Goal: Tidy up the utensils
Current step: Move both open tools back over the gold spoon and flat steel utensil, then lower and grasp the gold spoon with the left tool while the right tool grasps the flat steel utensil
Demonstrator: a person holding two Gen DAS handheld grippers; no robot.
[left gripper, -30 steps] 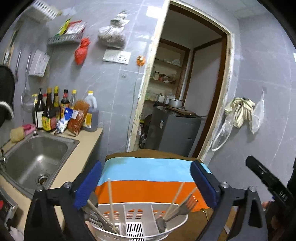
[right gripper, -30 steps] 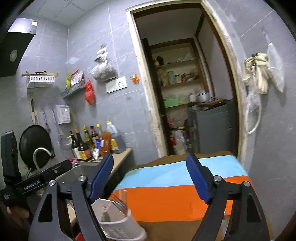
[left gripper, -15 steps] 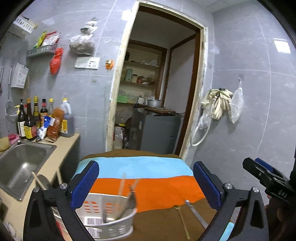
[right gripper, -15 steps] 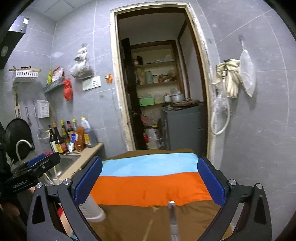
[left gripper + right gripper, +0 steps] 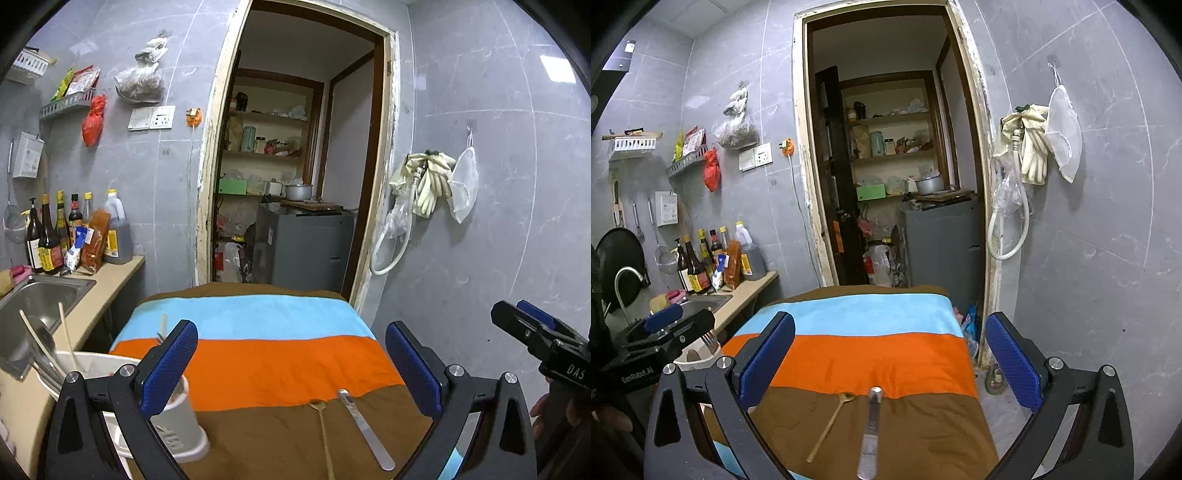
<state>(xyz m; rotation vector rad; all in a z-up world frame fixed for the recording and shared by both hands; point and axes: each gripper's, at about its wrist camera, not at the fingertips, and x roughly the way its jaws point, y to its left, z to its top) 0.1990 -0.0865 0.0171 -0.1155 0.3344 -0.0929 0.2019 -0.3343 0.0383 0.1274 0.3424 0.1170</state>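
Both the left gripper (image 5: 291, 365) and the right gripper (image 5: 890, 358) are spread wide and hold nothing, hovering above the striped cloth on the tabletop (image 5: 857, 354). A slim gold spoon (image 5: 831, 424) and a flat metal utensil (image 5: 870, 432) lie side by side on the brown stripe, well apart from the white utensil holder (image 5: 177, 421) at the left edge. Both pieces lie flat on soft cloth, so I judge a pinch could snag fabric or let the thin handle slip
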